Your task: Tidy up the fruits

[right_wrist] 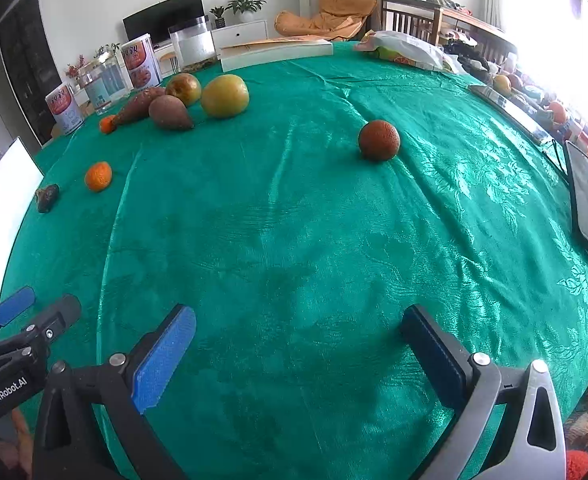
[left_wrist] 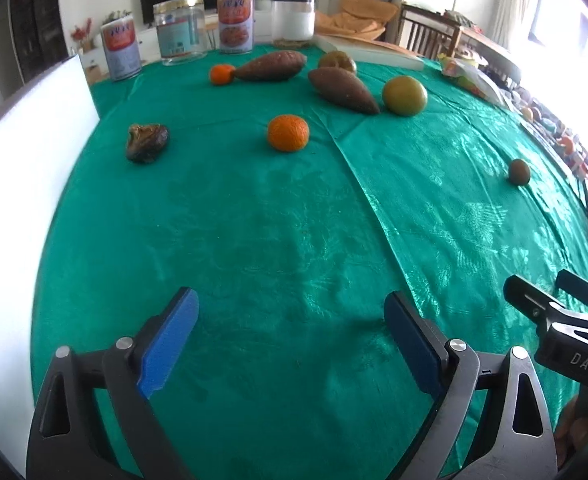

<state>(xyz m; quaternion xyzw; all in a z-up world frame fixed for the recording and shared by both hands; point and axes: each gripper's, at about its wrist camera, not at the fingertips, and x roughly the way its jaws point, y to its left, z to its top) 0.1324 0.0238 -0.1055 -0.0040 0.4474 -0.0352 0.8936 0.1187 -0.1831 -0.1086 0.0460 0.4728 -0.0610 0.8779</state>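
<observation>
A: Jaws?
B: Left gripper (left_wrist: 289,332) and right gripper (right_wrist: 298,344) both spread wide, nothing between, above the green tablecloth (left_wrist: 273,240).
A: Fruit?
B: Scattered far side: mandarin (left_wrist: 287,133), green apple (left_wrist: 404,95), sweet potato (left_wrist: 344,90); dark orange (right_wrist: 378,139) sits apart.

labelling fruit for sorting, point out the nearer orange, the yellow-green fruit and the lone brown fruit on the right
nearer orange (left_wrist: 287,133), left wrist view, middle of its peel
yellow-green fruit (left_wrist: 404,95), left wrist view, centre of its front
lone brown fruit (right_wrist: 379,139), right wrist view, middle of its rough skin

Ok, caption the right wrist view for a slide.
Open right claw hovers above green tablecloth, fruit scattered beyond.
</observation>
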